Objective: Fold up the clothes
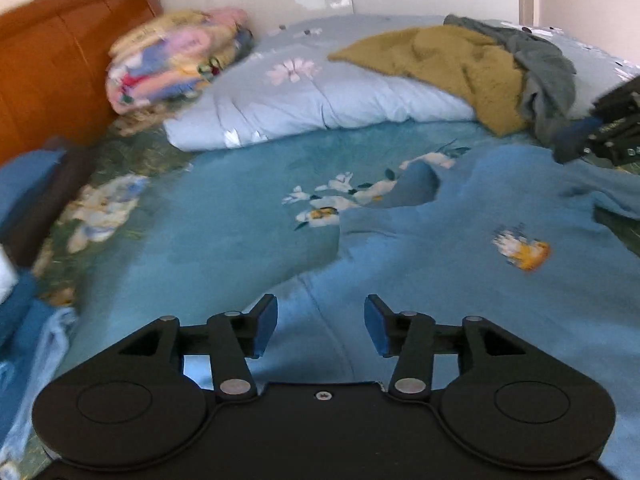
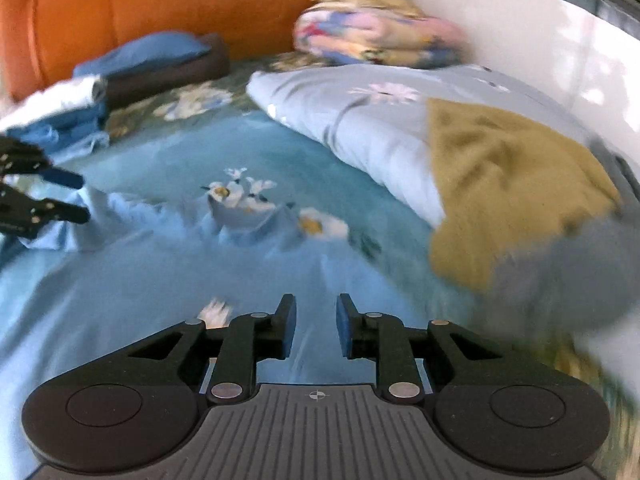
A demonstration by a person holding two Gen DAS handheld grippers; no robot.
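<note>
A light blue shirt (image 1: 460,248) with a small yellow-and-white print lies spread on the floral bedsheet; it also shows in the right wrist view (image 2: 100,264). My left gripper (image 1: 320,326) is open and empty just above the shirt's near part. My right gripper (image 2: 316,328) is open and empty over the shirt, its jaws closer together. The right gripper also shows at the right edge of the left wrist view (image 1: 600,136). The left gripper shows at the left edge of the right wrist view (image 2: 60,196), jaws apart.
A pale blue quilt (image 1: 320,100) lies behind, with an olive fleece (image 1: 448,64) and a grey garment (image 1: 548,68) on it. A colourful folded blanket (image 1: 168,64) sits by the orange headboard (image 1: 52,72). Folded clothes (image 2: 120,72) are stacked at the left.
</note>
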